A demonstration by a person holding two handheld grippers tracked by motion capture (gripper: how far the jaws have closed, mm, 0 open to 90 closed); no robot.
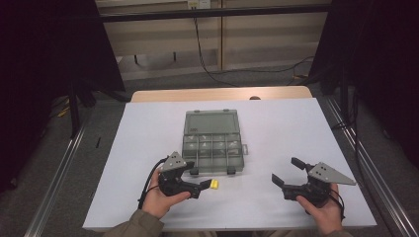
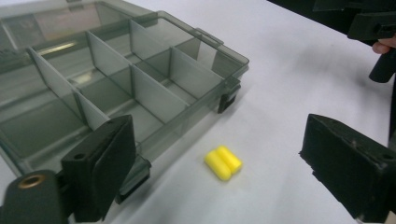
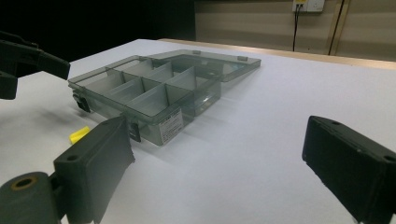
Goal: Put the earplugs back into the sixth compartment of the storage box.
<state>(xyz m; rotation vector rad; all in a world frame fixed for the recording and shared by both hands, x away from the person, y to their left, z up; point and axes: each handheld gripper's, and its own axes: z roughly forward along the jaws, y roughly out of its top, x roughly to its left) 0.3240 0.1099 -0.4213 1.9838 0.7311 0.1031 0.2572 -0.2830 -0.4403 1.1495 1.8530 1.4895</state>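
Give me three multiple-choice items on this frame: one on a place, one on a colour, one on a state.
1. Where do the earplugs lie?
A. Inside a compartment of the organiser box
B. On the white table, just off the box's near edge
C. Between the right gripper's fingers

2. What colour are the earplugs?
A. Yellow
B. Red
C. Blue

3. How is the organiser box standing?
A. Lid shut and latched
B. Tipped on its side
C. Lid open and laid flat behind the tray

Answers:
1. B: the left gripper view shows them on the table, clear of the box's front wall.
2. A: both plugs show bright yellow against the white surface.
3. C: the high view shows the lid folded back, with the compartments exposed and bare.
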